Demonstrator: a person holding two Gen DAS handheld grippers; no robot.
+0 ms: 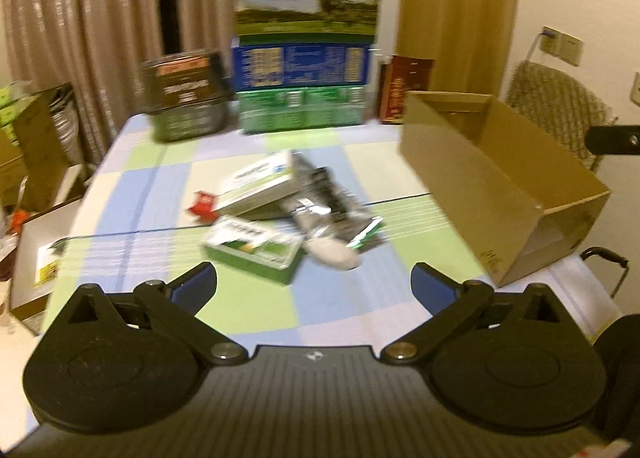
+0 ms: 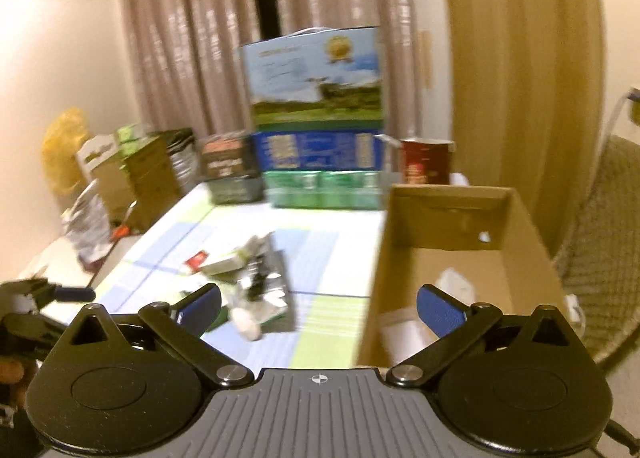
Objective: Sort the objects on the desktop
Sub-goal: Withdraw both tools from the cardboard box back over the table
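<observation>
The heap of small things lies mid-table on the checked cloth (image 1: 132, 194): a green-and-white box (image 1: 256, 246) nearest, a second pale box (image 1: 260, 186) leaning across behind it, a crumpled foil packet (image 1: 324, 198) draped to the right, a white oval lump (image 1: 332, 254) touching the foil's near edge, and a small red packet (image 1: 202, 207) just left of the pile. Pieces overlap and lean on each other, so pulling one will likely drag or tip its neighbours; the leaning box looks ready to slide. The foil is slack and shiny, probably slippery between pads, and the white lump may roll. The open cardboard box (image 1: 472, 174) sits to the right of the heap, its near end at or past the table edge as far as blur allows; a hard drop against that end could shift it. From the right wrist view something pale (image 2: 454, 284) already lies inside. Left gripper (image 1: 314, 284) is spread wide, holding nothing, short of the heap. Right gripper (image 2: 318, 306) is likewise wide apart and empty, straddling the box's left wall (image 2: 380, 270), which it could clip on the way down. Both views are motion-blurred, so labels are unreadable. Tall cartons (image 1: 306, 38) stand at the far edge, well clear.
</observation>
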